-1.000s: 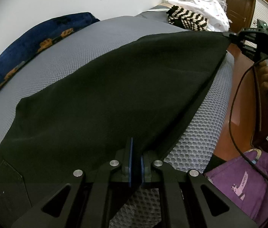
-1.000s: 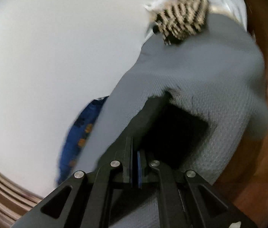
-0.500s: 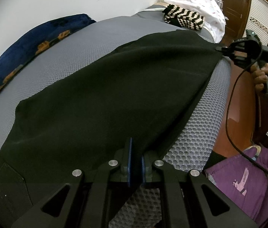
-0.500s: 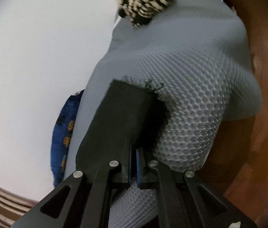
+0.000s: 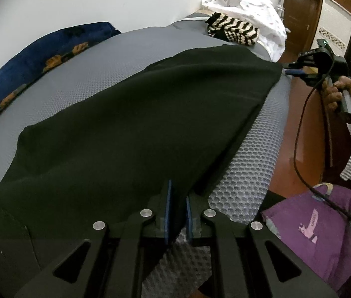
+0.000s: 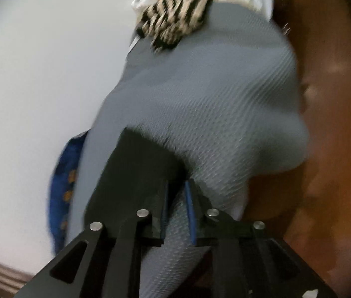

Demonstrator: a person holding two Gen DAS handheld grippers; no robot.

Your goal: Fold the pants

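Black pants lie spread flat across the grey mesh mattress, one long edge running near the mattress's side; a back pocket shows at the lower left of the left wrist view. Compared with a second ago the cloth has settled: its far corner, then pulled taut at the right gripper, now lies slack on the mattress. That gripper's jaws have just been opening, and a blue-padded gap now shows mattress mesh between them, the pants' frayed hem just ahead and no longer pinched. In the left view it sits just off the pants' far corner, held in a hand. The left gripper has its jaws slightly parted, also just opening; the pants' edge runs between the pads, though whether they press it cannot be told. Beyond lie a black-and-cream zigzag knit, a white spotted cloth, a blue patterned blanket and a purple bag; its print is illegible.
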